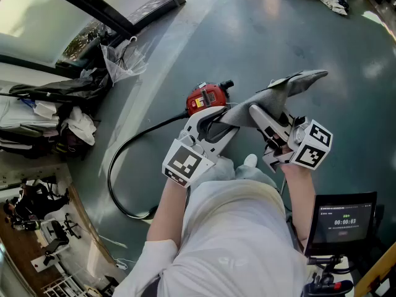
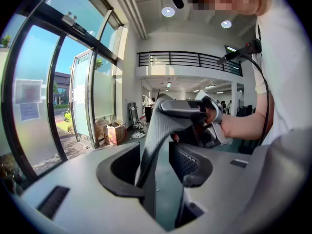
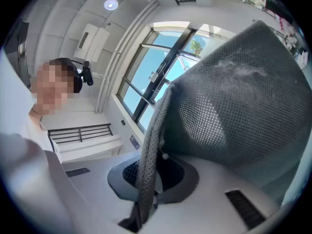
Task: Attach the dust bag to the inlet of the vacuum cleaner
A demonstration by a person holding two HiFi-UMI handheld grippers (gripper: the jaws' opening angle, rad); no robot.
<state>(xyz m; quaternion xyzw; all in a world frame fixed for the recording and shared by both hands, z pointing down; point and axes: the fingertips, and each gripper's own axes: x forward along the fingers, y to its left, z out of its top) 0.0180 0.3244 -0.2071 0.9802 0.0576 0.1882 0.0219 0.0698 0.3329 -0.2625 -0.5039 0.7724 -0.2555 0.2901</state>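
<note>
Grey dust bag [image 1: 296,80], right gripper [image 1: 255,111] fingers clamped on it, angled up, left gripper [image 1: 224,121] fingers wide, prob. loose.

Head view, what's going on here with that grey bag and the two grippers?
A person is holding a grey dust bag between two grippers. The right gripper is shut on the fabric. The left gripper is open, with a strip of the bag between its jaws. The red vacuum cleaner sits on the floor, and the bag is not yet attached.
</note>
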